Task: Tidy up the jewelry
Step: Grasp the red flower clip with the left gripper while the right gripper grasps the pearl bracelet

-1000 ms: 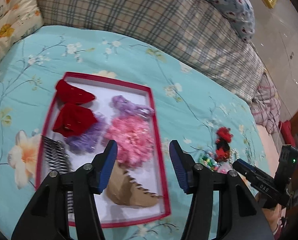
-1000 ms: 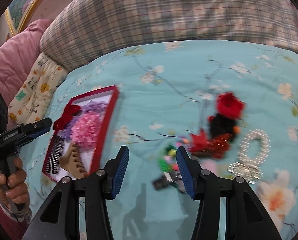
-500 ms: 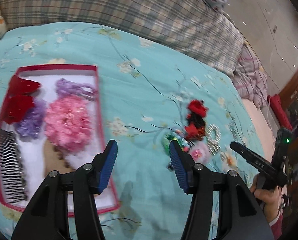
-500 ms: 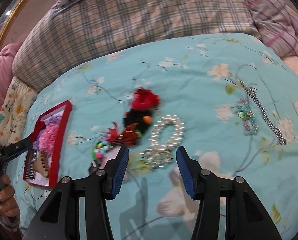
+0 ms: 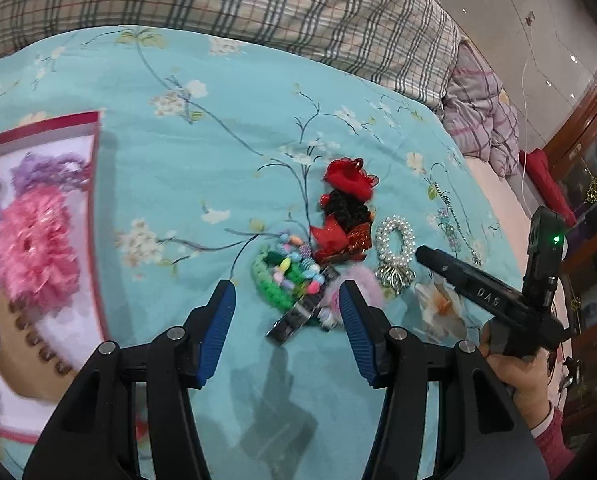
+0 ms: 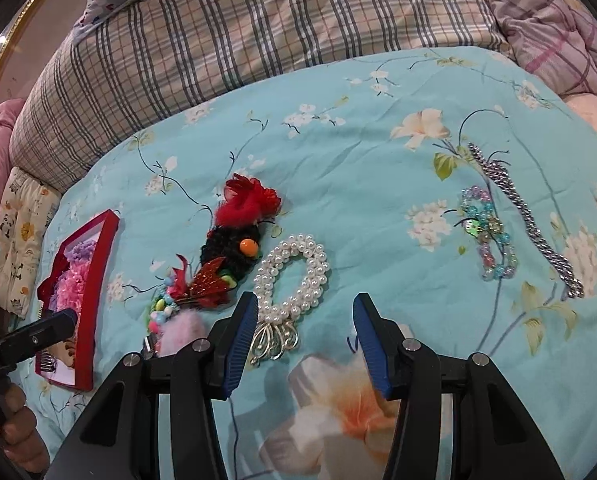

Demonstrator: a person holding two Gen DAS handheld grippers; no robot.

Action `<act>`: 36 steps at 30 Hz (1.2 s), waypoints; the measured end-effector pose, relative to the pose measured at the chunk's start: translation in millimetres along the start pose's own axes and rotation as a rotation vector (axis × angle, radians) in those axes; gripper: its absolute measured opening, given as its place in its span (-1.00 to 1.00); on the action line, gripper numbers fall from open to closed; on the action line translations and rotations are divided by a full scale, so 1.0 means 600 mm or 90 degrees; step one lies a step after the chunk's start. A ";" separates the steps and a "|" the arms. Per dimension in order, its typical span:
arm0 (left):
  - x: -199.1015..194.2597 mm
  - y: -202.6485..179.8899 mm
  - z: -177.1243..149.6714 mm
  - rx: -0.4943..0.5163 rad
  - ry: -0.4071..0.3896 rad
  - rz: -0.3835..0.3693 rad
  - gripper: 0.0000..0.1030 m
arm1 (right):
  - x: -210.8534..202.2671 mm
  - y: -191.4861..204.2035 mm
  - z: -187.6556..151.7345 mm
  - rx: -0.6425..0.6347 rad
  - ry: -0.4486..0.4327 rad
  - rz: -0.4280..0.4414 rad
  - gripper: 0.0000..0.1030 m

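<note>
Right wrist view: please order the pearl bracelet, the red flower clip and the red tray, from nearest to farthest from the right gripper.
1. pearl bracelet, just ahead of the right gripper, by its left finger.
2. red flower clip, beyond it, upper left.
3. red tray, far left.

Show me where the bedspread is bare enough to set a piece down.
Free: the stretch between the red tray and the red flower clip, and the wide patch between the pearl bracelet and the beaded bracelet. Crowded: the cluster around the pearl bracelet, with the green beaded piece and pink pompom touching or overlapping.
</note>
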State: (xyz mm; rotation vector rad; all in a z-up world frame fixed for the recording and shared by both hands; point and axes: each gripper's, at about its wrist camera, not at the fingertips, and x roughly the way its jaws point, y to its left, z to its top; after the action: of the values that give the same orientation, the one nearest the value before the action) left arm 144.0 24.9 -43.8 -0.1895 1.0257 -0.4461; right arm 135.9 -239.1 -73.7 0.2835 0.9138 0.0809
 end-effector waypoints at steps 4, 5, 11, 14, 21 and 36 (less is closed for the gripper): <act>0.027 -0.014 0.018 0.008 0.013 -0.011 0.03 | 0.022 -0.005 0.004 0.002 0.009 0.003 -0.01; 0.035 -0.019 0.023 0.012 0.015 -0.012 0.03 | 0.027 -0.007 0.006 0.003 0.012 0.005 -0.01; 0.075 -0.041 0.056 0.031 0.028 -0.016 0.03 | 0.052 -0.016 0.016 0.011 0.024 0.011 -0.74; 0.100 -0.060 0.079 0.045 0.031 -0.022 0.03 | 0.038 -0.024 0.015 0.019 0.013 0.015 -0.75; 0.168 -0.096 0.123 0.049 0.047 -0.041 0.03 | -0.010 -0.056 0.013 0.034 -0.018 0.002 -0.75; 0.204 -0.117 0.144 0.068 0.028 -0.040 -0.87 | -0.028 -0.074 0.014 0.048 -0.026 0.008 -0.75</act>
State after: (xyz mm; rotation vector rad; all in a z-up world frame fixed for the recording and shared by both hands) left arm 252.8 -96.9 -70.3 -0.1170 1.0387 -0.5631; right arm 130.0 -286.8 -68.1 0.3598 0.8756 0.0520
